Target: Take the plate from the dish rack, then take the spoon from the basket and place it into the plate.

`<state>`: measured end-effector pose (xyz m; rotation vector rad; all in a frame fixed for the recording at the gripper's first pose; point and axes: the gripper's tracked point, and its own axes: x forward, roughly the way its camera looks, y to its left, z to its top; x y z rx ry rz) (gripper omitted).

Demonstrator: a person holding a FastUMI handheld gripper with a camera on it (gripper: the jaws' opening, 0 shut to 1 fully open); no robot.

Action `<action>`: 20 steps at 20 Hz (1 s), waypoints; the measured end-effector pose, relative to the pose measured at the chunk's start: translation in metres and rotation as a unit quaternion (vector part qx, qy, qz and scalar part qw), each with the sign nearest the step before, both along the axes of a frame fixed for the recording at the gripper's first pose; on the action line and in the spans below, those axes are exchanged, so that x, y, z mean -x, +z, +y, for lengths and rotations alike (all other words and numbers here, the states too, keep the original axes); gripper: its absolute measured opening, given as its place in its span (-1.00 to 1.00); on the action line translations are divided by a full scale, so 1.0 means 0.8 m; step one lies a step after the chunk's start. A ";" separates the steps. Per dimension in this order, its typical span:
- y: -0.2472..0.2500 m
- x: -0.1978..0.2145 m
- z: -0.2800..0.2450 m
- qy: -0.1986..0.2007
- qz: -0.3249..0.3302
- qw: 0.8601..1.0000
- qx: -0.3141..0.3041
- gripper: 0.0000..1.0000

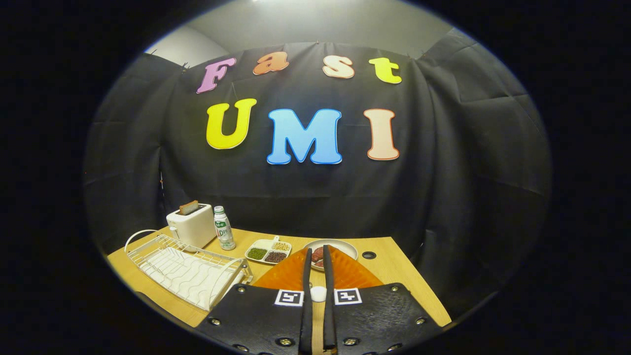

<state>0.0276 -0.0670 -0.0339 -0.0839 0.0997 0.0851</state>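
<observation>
**Orange plate pinched at its rim above the table**

A ribbed, translucent orange plastic plate [345, 273] is gripped edge-on by the tool [316, 256], whose fingers are pressed together on its rim. The plate is held over the wooden table [394, 266], beside the white wire dish rack [185, 268]. It is judged light, stiff and somewhat slippery, so the rim is the sensible hold. A white toaster [192, 227] is seen beyond the rack.

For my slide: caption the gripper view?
Gripper shut on orange plate, lifted clear of the dish rack.
</observation>
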 end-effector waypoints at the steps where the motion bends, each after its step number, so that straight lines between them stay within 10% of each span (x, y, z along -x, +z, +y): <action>1: 0.003 0.006 0.003 0.001 0.004 1.000 0.000 -0.83; 10: 0.040 0.041 0.021 0.010 0.003 1.000 0.017 -0.84; 20: -0.087 0.099 0.074 0.078 0.121 0.989 0.038 -0.84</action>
